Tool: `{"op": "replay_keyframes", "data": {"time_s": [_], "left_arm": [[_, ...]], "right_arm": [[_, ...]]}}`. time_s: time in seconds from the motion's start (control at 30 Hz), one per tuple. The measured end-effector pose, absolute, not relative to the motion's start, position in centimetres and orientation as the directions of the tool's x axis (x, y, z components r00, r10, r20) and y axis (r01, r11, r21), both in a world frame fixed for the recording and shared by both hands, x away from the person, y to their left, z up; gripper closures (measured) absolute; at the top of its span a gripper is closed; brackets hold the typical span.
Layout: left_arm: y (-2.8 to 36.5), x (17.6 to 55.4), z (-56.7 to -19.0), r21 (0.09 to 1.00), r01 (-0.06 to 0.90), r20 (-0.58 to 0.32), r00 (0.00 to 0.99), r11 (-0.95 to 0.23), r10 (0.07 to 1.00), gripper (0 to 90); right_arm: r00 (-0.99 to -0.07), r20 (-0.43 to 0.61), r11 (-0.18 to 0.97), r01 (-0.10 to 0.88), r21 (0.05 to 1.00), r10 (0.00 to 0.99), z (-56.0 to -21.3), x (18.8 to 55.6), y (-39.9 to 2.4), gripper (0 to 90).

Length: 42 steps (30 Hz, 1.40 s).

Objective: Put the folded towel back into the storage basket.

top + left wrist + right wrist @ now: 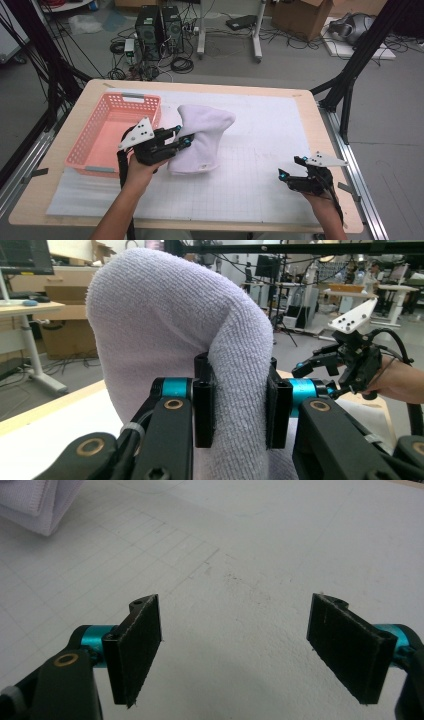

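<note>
- A pink basket (pixel 100 131) sits at the left of the high view, on the table's white mat (pixel 260 150).
- The left gripper (pixel 181 138), just right of the basket, pinches a fold of the white towel (pixel 200 137) at frame centre.
- The right gripper (pixel 291 168), lower right, hangs wide open, holding nothing.

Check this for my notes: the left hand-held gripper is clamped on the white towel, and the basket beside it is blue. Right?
Not quite. The basket is pink, not blue, as the high view shows. The left hand-held gripper is indeed clamped on the white towel.
</note>
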<state>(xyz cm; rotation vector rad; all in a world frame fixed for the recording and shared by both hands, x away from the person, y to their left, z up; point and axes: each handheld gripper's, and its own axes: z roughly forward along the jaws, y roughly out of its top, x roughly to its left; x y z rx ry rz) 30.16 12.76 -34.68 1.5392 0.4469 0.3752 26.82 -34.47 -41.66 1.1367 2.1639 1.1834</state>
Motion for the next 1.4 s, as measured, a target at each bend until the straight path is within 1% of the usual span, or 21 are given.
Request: {"op": "replay_keyframes", "data": {"time_s": [0.3,0.5,0.7,1.4], "left_arm": [[14.6,30.1,-34.5,0.998,0.049,-0.064,0.849,0.041,0.524,72.2],[15.7,30.0,-34.2,0.998,0.045,-0.063,0.840,0.047,0.539,72.2],[17.3,30.0,-33.6,0.997,0.044,-0.069,0.815,0.057,0.576,72.2],[22.8,29.8,-30.4,0.992,0.001,-0.081,0.757,0.123,0.648,72.3]], "right_arm": [[-0.577,0.017,0.304,0.455,0.837,0.817,-41.7,26.9,-34.4,20.8],[-0.577,0.020,0.304,0.458,0.835,0.817,-41.7,26.9,-34.3,20.8],[-0.577,0.016,0.304,0.453,0.838,0.817,-41.6,26.9,-34.3,20.8],[-0.575,0.012,0.307,0.453,0.837,0.818,-41.5,27.0,-34.2,20.8]]}}
